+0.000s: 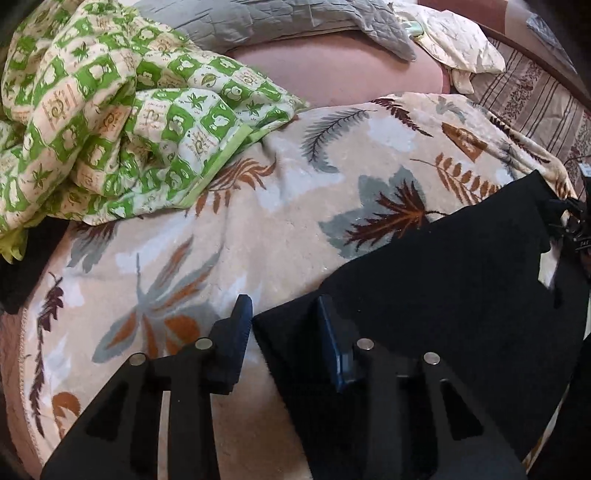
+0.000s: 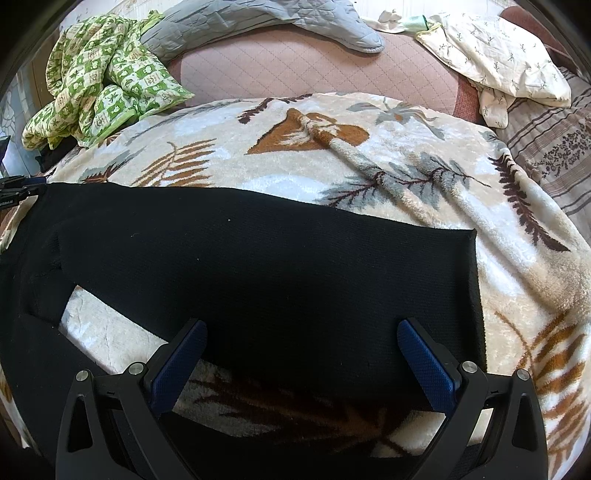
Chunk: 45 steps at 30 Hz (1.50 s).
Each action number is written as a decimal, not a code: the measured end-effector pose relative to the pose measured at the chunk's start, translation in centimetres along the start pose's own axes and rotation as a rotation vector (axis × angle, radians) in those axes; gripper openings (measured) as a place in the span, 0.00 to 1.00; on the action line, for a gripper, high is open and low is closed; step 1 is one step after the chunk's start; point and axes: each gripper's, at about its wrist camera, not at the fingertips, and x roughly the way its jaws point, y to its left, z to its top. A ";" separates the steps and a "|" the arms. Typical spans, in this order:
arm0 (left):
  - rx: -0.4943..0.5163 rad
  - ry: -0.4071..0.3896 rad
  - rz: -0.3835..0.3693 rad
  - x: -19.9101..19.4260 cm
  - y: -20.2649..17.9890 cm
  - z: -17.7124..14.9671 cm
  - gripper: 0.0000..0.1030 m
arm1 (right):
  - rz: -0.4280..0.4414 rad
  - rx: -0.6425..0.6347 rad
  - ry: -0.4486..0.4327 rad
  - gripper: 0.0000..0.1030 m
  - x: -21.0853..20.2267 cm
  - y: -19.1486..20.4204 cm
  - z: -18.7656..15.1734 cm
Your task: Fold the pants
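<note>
Where the black pants (image 2: 258,266) lie spread on the leaf-print blanket (image 2: 424,206), one leg runs across the right wrist view from the left edge to a hem at the right, w/ a second strip of black fabric lower left and a wedge of blanket showing between the two. In the left wrist view the pants (image 1: 443,277) fill the lower right, their left edge sitting just at the gripper. The left gripper (image 1: 284,317) has its jaws part-closed, narrow gap; the pants' edge lies between the fingers, but whether the pads actually press on the cloth can't be told. Its left finger is over bare blanket (image 1: 258,221), its right finger over black fabric. The right gripper (image 2: 301,343) is wide open, blue pads well apart, pointing down at the leg's near edge; fabric is between the fingers but neither pad touches it, nothing held. In the right wrist view the left gripper's tip shows small at the far left, at the pants' corner. Beyond the blanket: a green-checked quilt (image 2: 103,85) bunched at upper left, a grey quilted cover (image 2: 266,22) at the top, pink quilted bedding (image 2: 295,70) behind, a white floral cloth (image 2: 498,59) upper right, and a striped sheet (image 2: 554,147) at the right edge.
</note>
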 end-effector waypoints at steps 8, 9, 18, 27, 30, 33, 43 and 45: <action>0.001 0.036 -0.002 0.8 0.1 -0.3 0.35 | 0.000 0.000 -0.001 0.99 0.0 0.0 0.0; 0.001 0.037 -0.001 0.7 0.0 -0.3 0.35 | 0.000 0.000 -0.001 1.00 0.0 0.0 0.0; 0.070 0.018 0.093 -1.2 -1.4 -0.4 0.03 | 0.000 0.000 -0.002 1.00 0.0 0.0 -0.1; 0.097 -0.088 0.198 -6.6 -5.3 0.4 0.03 | 0.083 0.293 -0.251 0.99 -5.7 -7.9 1.3; 0.048 -0.131 0.235 -8.0 -6.2 0.1 0.03 | 0.200 0.488 -0.315 0.99 -6.8 -13.0 1.0; 0.001 -0.167 0.262 -9.2 -7.3 -0.3 0.03 | 0.394 0.634 -0.272 0.98 -5.3 -16.5 1.0; -0.177 -0.246 0.245 -11.1 -8.3 -0.2 0.03 | 0.448 0.614 -0.065 0.28 0.4 -17.4 2.7; -0.195 -0.246 0.232 -11.1 -8.1 -0.2 0.03 | 0.411 0.594 -0.057 0.27 0.6 -17.2 2.8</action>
